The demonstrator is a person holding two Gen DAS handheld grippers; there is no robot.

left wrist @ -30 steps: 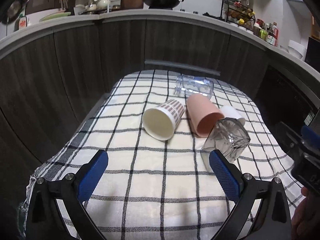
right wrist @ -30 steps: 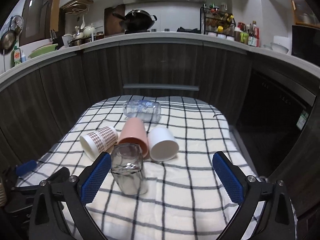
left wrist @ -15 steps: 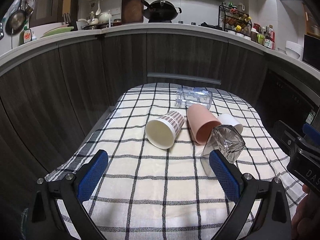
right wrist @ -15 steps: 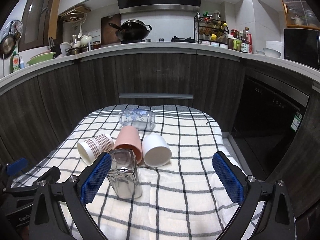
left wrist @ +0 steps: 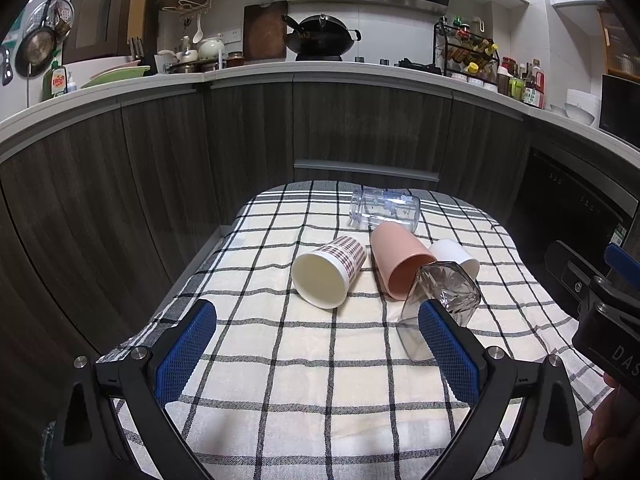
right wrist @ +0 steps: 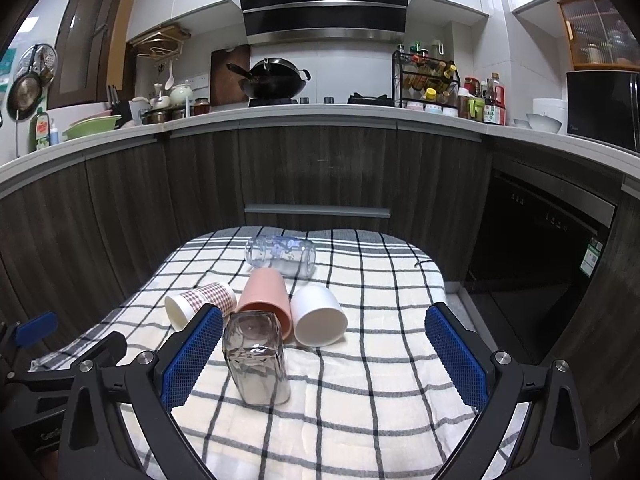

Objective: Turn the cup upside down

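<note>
**Both grippers wide, nothing gripped yet; five cups lie tipped on the cloth**

Five vessels lie on their sides in a cluster on the black-and-white checked cloth [right wrist: 360, 380], so each needs a lift and turn to end rim-down. Nearest is the clear faceted glass tumbler [right wrist: 256, 356], base toward the back, mouth toward the cameras. Behind it, touching or nearly so: the pink plastic cup [right wrist: 266, 300] in the middle, the plaid-patterned paper cup [left wrist: 330, 272] to its left w/ cream inside facing the left wrist cam, and the white plain cup [right wrist: 318, 314] to its right. Farthest back, lying crosswise, is the clear printed glass jar [right wrist: 282, 258].

The left gripper [left wrist: 316, 350] is spread fully, blue pads well apart, holding nothing; in its view the tumbler sits just at the right pad. The right gripper [right wrist: 324, 360] is likewise wide and empty, the tumbler just inside its left pad.

Judgement: approach stage, no cup flipped. Tumbler looks the likely first pick, being nearest and free at front. Glass is slick and faceted, so a grip across flat sides suits best; neighbours crowd close, so a nudge could roll them.
</note>
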